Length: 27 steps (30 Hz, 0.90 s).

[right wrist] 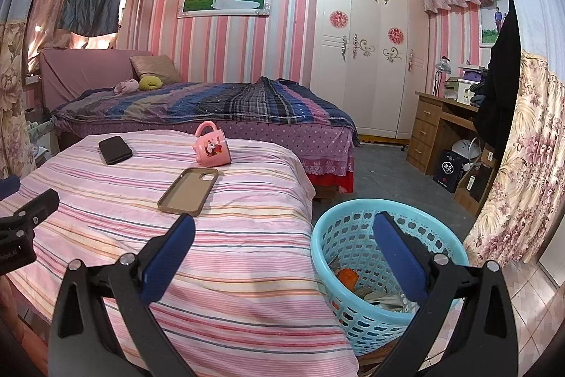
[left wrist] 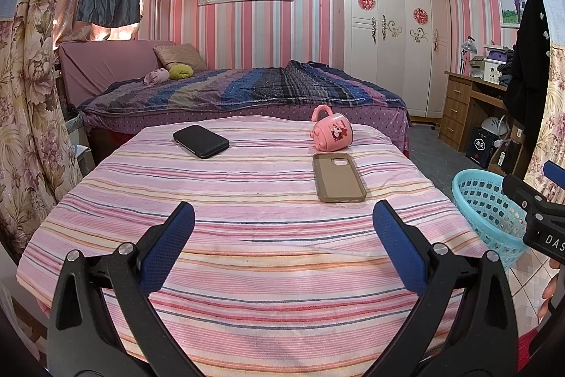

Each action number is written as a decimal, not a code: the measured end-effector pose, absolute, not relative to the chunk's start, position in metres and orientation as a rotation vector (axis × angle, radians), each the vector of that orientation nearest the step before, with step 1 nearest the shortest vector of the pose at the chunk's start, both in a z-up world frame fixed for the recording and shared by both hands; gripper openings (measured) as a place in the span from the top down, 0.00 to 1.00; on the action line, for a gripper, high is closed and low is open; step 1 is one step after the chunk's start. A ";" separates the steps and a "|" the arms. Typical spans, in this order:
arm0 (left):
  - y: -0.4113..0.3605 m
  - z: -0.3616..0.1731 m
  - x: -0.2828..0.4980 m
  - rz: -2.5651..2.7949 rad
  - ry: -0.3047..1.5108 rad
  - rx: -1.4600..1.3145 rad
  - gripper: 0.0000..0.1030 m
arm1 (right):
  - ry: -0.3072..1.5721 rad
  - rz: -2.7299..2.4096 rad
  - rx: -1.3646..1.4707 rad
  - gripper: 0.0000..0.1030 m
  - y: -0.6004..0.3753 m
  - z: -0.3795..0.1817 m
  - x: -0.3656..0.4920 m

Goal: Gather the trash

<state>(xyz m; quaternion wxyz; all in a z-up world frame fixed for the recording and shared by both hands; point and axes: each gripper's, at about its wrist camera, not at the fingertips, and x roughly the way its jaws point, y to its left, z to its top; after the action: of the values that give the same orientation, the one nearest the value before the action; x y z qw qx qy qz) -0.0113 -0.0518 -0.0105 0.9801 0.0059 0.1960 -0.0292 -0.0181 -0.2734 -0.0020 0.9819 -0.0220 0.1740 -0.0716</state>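
The left gripper (left wrist: 283, 248) hangs over the near part of a table covered with a pink striped cloth (left wrist: 247, 235), its blue-padded jaws spread wide with nothing between them. The right gripper (right wrist: 283, 257) is likewise spread wide and empty; its left finger is above the cloth's right edge and its right finger is above a light blue plastic basket (right wrist: 339, 228) that stands on the floor just beside the table.

The basket has cut-out holes all round its wall. Inside it lies the collected trash (right wrist: 367, 288): an orange piece, some pale crumpled wrappers and a darker scrap near the bottom, partly hidden by the right finger.

On the cloth farther off lie a tan phone case (left wrist: 338, 177), open side up, a pink mug (left wrist: 332, 131) tipped on its side just behind it, and a black phone (left wrist: 200, 141) well to the left. No loose trash shows on the cloth. Beyond the table is a bed with a dark striped quilt (left wrist: 247, 90).
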 end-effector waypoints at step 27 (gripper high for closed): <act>-0.051 -0.014 -0.009 -0.057 0.406 0.013 0.05 | 0.352 -0.152 -0.038 0.04 -0.280 -0.001 -0.018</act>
<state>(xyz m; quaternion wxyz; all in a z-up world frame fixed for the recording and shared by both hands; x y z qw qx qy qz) -0.0087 -0.0513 -0.0136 0.9791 0.0063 0.2015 -0.0282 -0.0176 -0.2796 -0.0014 0.9815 -0.0191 0.1748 -0.0755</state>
